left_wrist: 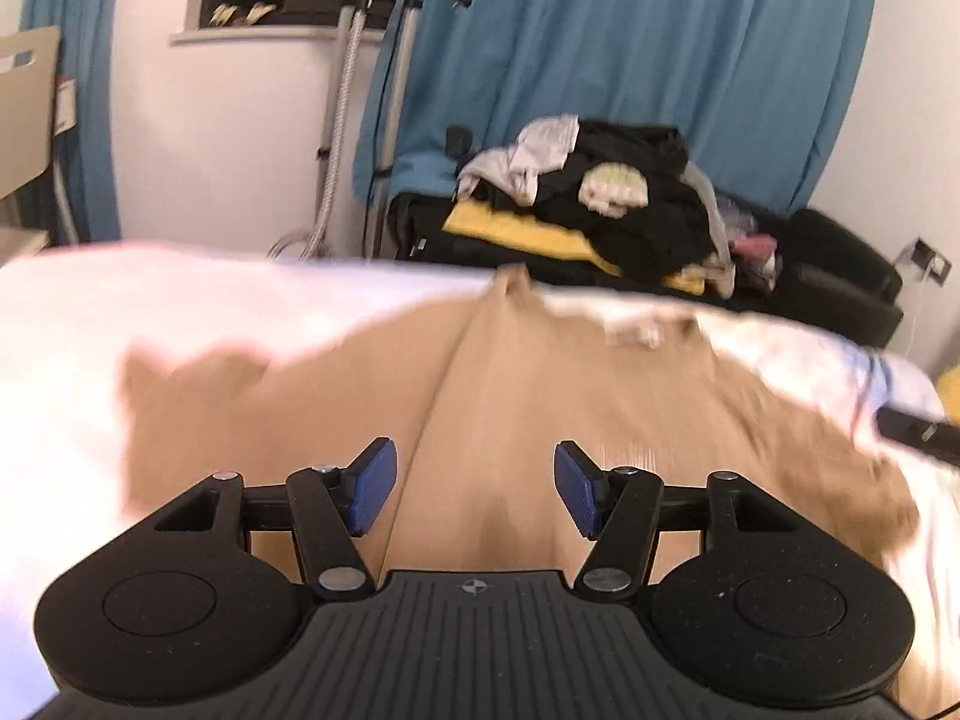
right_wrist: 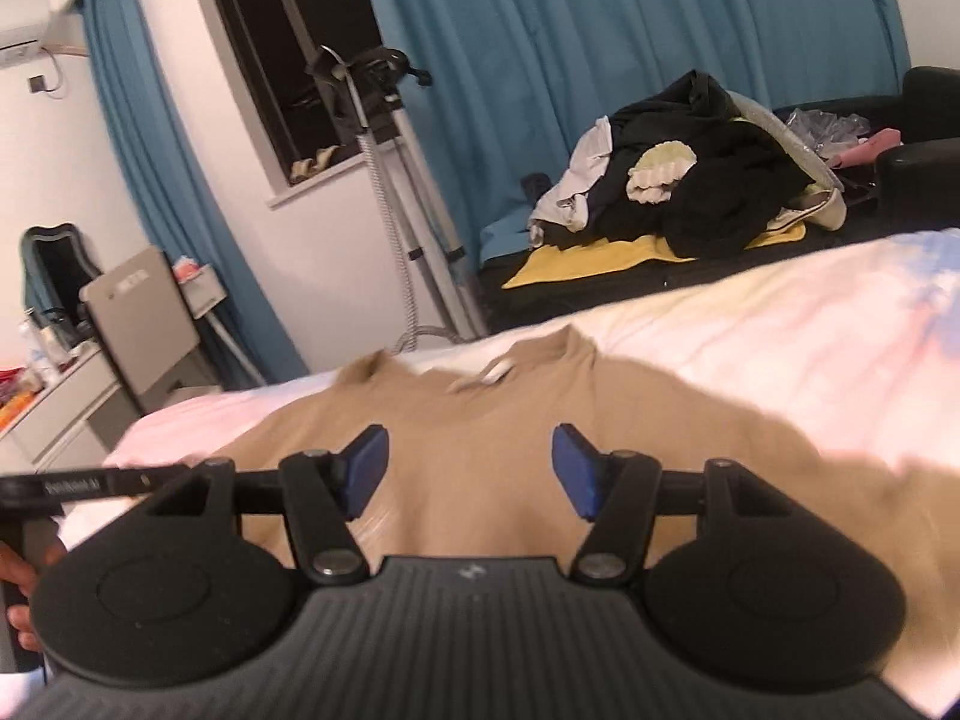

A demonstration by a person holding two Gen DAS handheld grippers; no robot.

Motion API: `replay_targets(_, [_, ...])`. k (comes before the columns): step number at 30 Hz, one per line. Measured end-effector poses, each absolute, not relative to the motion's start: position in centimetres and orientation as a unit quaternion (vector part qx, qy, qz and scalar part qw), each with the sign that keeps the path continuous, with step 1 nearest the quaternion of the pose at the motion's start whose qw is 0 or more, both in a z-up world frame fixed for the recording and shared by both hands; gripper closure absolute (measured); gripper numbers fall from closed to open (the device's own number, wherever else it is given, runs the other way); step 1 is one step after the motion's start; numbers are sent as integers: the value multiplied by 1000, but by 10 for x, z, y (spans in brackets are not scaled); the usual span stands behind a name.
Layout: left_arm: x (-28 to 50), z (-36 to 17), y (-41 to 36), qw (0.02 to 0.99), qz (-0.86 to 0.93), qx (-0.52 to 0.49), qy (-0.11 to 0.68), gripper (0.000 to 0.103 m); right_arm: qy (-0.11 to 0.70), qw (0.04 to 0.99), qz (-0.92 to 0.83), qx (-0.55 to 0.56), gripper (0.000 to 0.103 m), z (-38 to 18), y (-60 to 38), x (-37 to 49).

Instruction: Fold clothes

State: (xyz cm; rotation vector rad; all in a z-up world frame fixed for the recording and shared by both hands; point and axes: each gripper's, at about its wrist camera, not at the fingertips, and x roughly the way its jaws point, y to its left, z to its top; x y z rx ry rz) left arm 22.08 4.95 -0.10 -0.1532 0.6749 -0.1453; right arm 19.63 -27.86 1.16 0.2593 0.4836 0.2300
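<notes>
The tan top [right_wrist: 510,420] lies spread on the bed [right_wrist: 750,324], collar at the far edge with a white label [right_wrist: 483,377] showing inside the neck. I judge it a soft, light knit: it will drape, sag and bunch when lifted, and cannot break. A raised crease [left_wrist: 444,372] runs from the collar down toward me, so the cloth is not quite flat. I'd pinch it at an edge or corner, at the shoulders or the hem, where the pads can take a single fold of fabric; the hem is hidden under my rigs, so I cannot say how it lies

Its long axis runs from me toward the far edge of the bed, neck pointing away, toward the sofa. One sleeve spreads left [left_wrist: 180,384], the other right [right_wrist: 750,438]. It looks open rather than folded, though blur hides the finer lie

My left hand-held gripper [left_wrist: 474,489] hovers over the body of the top, jaws wide apart, nothing between them. My right hand-held gripper [right_wrist: 468,471] hangs likewise over the chest, jaws spread and empty

Beyond the bed, a heap of dark clothes [right_wrist: 696,192] sits on a black sofa [left_wrist: 840,276], with blue curtains [left_wrist: 630,60] behind
</notes>
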Motion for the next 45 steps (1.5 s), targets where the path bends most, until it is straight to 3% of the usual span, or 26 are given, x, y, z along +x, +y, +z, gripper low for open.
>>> replay_targets(6, [147,-9,52,934,-75,-79,339,40,252,953,101,134,41,24,-279,90])
replay_targets(15, [45,-22,48,930,-93,-80,348,40,275,928,59,245,41,27,-323,6])
replay_targets(21, [14,-24,0,920,-199,-33,336,40,276,925,43,258,41,27,-327,3])
replay_targets(30, [-29,-49,-76,861,-362,56,352,41,299,880,25,368,38,3,-374,39])
replay_targets(40, [-56,-88,-144,799,-453,178,354,42,341,868,12,361,37,-32,-395,71])
replay_targets(41, [-56,-92,-149,797,-452,188,355,43,342,866,13,365,37,-34,-397,72])
replay_targets(43, [-52,-97,-154,802,-441,192,354,56,340,865,17,369,37,-36,-398,74])
replay_targets(45, [-47,-98,-153,813,-430,177,350,80,338,867,17,365,35,-36,-398,74])
